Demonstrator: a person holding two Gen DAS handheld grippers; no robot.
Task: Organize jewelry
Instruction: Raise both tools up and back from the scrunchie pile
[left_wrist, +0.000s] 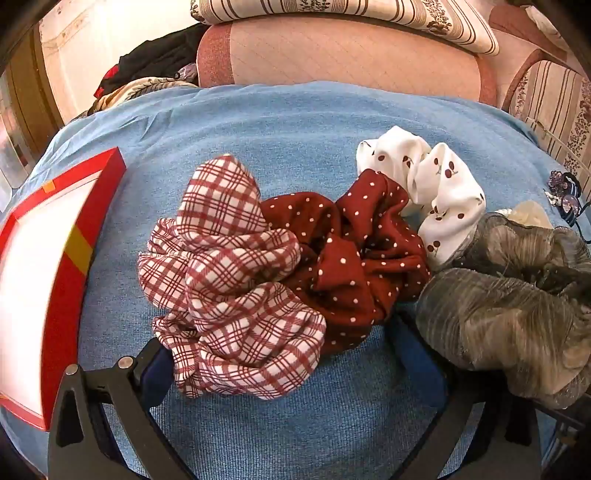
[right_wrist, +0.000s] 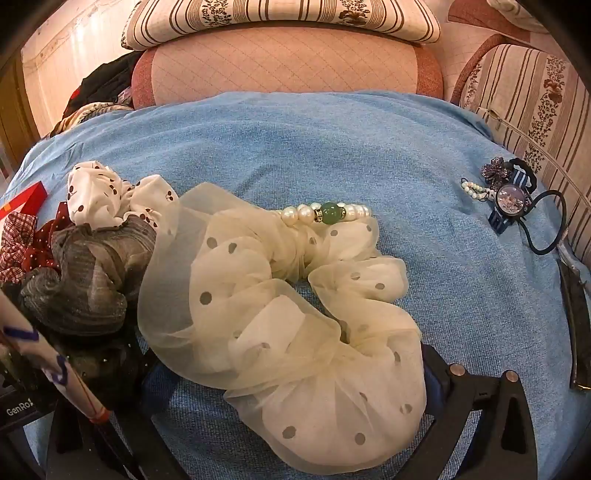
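Left view: the left tool (left_wrist: 291, 373) is sitting wide open, gripping nothing, with the plaid scrunchie (left_wrist: 229, 284) lying between its fingers on the blue cloth (left_wrist: 295, 122). A dotted red scrunchie (left_wrist: 354, 266) is crowding it, a cherry one (left_wrist: 428, 184) and a grey one (left_wrist: 509, 306) piling up beyond, red box (left_wrist: 66, 258) at left.

Right view: the right tool (right_wrist: 295, 384) is also gaping, empty, straddling the cream scrunchie (right_wrist: 280, 325). Pearl bracelet (right_wrist: 328, 212) is touching its far edge; watch (right_wrist: 511, 197) and hair ties well apart.
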